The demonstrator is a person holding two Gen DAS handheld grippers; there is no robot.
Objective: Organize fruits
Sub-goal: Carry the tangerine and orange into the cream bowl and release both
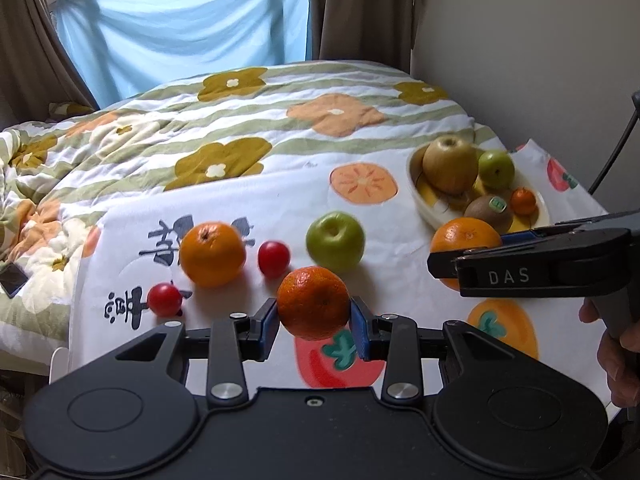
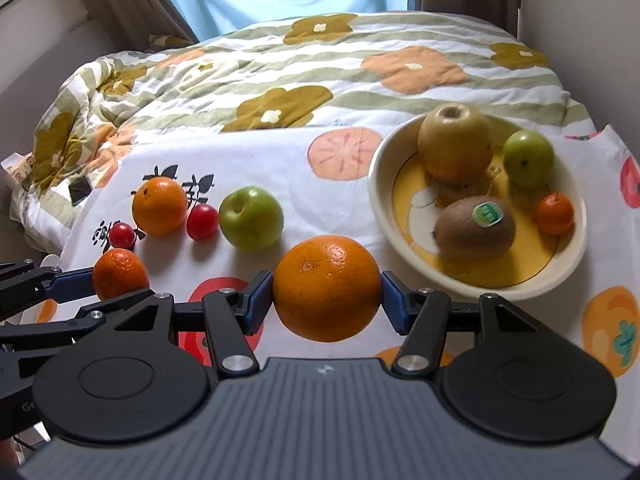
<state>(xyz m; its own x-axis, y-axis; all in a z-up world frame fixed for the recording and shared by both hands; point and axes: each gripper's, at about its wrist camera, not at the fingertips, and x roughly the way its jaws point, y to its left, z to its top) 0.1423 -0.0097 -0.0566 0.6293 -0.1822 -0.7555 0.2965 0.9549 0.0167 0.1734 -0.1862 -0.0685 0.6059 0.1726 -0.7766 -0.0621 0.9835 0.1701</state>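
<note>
My left gripper (image 1: 314, 322) is shut on a small mandarin (image 1: 313, 303), held above the printed cloth; it also shows in the right wrist view (image 2: 120, 274). My right gripper (image 2: 326, 300) is shut on a large orange (image 2: 327, 288), held just left of the cream bowl (image 2: 378, 200); the orange also shows in the left wrist view (image 1: 464, 240). The bowl holds a brown pear (image 2: 455, 142), a green apple (image 2: 528, 158), a kiwi (image 2: 474, 226) and a small mandarin (image 2: 555, 214). On the cloth lie another orange (image 2: 159, 206), a green apple (image 2: 251, 218) and two red tomatoes (image 2: 202, 222) (image 2: 121, 235).
The fruit cloth (image 2: 320, 168) lies on a bed with a flowered quilt (image 2: 280, 72). A phone (image 2: 80, 190) lies on the quilt at left. A blue curtain (image 1: 180, 28) and a wall (image 1: 540, 40) stand behind the bed.
</note>
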